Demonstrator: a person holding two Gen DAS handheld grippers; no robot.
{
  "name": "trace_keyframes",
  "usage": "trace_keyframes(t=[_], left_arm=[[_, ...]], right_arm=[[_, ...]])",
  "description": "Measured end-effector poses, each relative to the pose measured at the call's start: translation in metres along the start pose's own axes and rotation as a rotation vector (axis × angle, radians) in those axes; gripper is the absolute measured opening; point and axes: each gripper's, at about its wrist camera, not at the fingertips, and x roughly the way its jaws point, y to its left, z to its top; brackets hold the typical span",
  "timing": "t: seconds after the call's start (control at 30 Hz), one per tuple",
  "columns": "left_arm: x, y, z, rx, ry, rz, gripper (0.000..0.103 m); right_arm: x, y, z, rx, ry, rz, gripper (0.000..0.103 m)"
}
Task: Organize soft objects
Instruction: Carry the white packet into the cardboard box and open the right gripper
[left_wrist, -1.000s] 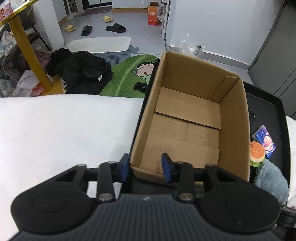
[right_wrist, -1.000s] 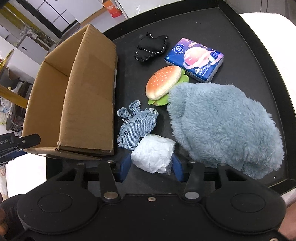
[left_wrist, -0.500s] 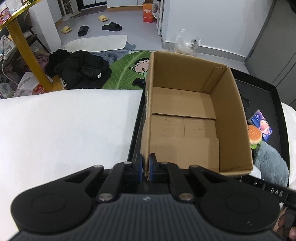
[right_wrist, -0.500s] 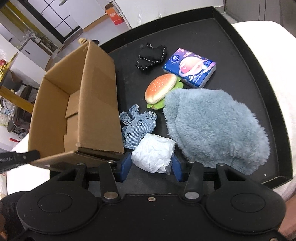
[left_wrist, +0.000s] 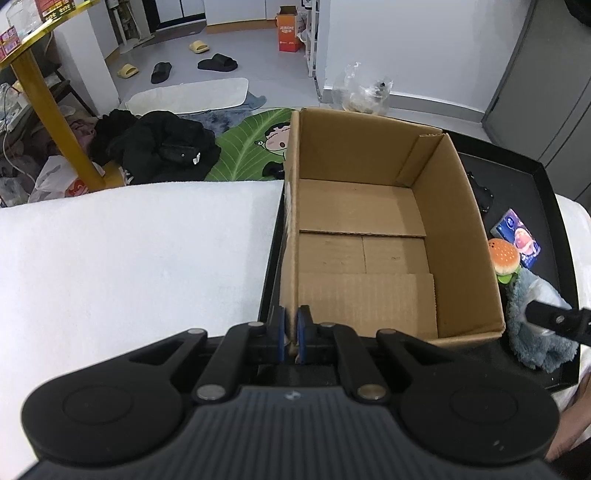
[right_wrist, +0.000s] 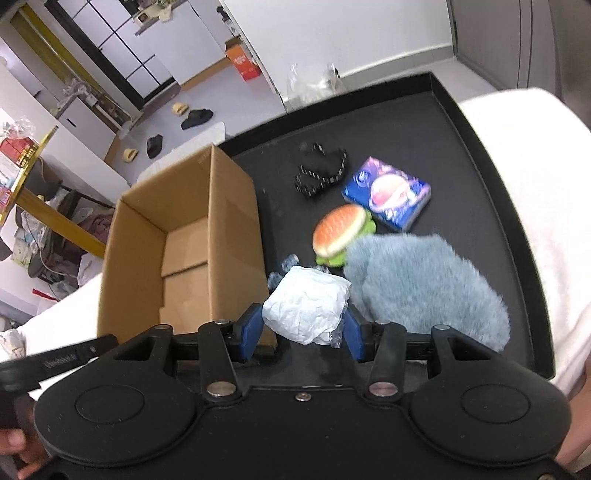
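A black tray lay on a white cloth and carried an open cardboard box at its left side. Right of the box lay a black stitched pouch, a blue tissue pack, a burger toy and a grey-blue plush touching the burger. A denim scrap showed only as a blurred edge behind the held bundle.

The left gripper had its blue pads nearly together, pinching the near left corner of the box wall. The right gripper stood at a middling width, its 2 pads pressed on a white crumpled bundle, held above the tray just beside the box's right wall and the plush.

Only the left wrist view showed the whole bare box floor, plus dark clothes and a green leaf mat on the room floor. Only the right wrist view showed the bundle.
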Motion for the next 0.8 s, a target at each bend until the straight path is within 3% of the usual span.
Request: trace_keyframes(t=[0.37, 0.67, 0.8], left_arm=[[0.012, -0.003, -0.002, 0.042, 0.003, 0.004, 0.006], [0.015, 0.009, -0.005, 0.039, -0.006, -0.067, 0.007], [0.018, 0.017, -0.003, -0.009, 0.009, -0.084, 0.007]], right_arm=[[-0.015, 0.038, 0.029, -0.076, -0.077, 0.038, 0.046], [-0.002, 0.074, 0.036, -0.153, -0.063, 0.089, 0.047], [0.012, 0.087, 0.035, -0.165, -0.034, 0.103, 0.047]])
